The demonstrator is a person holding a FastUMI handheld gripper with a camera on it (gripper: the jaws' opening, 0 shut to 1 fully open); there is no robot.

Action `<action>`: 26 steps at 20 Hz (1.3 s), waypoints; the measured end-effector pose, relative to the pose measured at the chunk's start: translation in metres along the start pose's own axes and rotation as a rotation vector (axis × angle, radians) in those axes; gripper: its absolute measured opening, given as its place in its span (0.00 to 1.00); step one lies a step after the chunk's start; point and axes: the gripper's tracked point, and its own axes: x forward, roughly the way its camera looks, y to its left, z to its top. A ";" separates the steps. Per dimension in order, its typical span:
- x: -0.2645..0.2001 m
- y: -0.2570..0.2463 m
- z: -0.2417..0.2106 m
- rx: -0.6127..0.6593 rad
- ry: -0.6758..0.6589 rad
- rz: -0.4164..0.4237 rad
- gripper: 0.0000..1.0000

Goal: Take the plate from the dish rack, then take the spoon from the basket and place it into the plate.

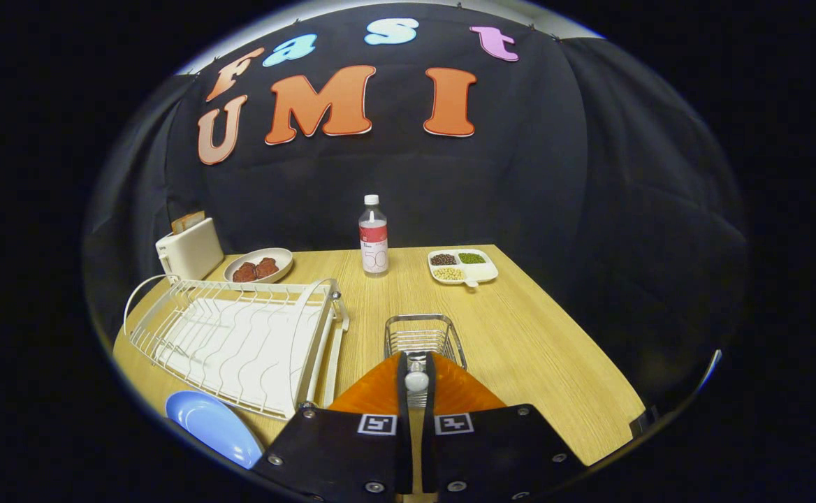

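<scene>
We see the tool (416, 370) clenched on the spoon (416, 381), just above the basket (422, 335); the blue plate (212, 425) lies on the bench (520, 328), down to its left beside the dish rack (240, 342).

Toaster (190, 250), bottle (373, 237), sectioned snack tray (462, 266)

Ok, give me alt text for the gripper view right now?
The gripper is shut on the spoon, white handle end between the jaws, just above the wire basket. The blue plate lies on the table beside the empty dish rack.
</scene>
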 end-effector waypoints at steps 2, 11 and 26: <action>-0.005 -0.002 0.007 -0.004 -0.011 -0.007 0.05; -0.059 0.011 0.048 0.005 -0.091 -0.028 0.05; -0.168 0.145 0.025 -0.029 -0.117 0.173 0.05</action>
